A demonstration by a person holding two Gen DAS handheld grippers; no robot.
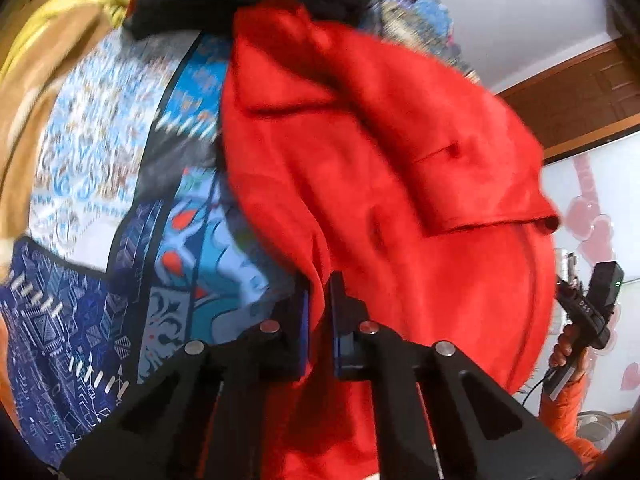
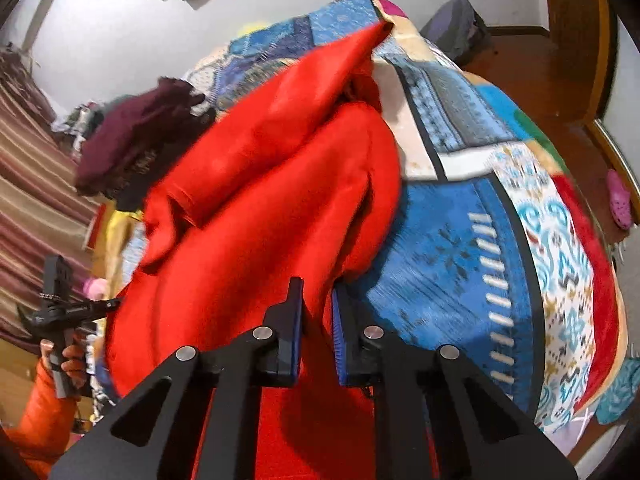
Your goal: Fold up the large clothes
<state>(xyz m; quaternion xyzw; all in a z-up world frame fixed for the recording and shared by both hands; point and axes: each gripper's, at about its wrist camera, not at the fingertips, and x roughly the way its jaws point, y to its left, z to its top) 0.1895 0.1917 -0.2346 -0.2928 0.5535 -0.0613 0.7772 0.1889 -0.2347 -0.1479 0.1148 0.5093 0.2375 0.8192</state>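
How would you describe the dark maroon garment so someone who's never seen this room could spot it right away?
Start at the bed with the blue patchwork blanket. A big red coat lies across it, and the maroon garment sits crumpled beside the coat, toward the striped curtain. It is the only dark wine-coloured piece there, far duller than the bright red coat.

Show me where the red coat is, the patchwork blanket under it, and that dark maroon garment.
red coat (image 1: 400, 168): left wrist view, on its front panel near the pocket.
patchwork blanket (image 2: 448, 248): right wrist view, on a blue patch.
dark maroon garment (image 2: 136, 140): right wrist view, on its crumpled middle.
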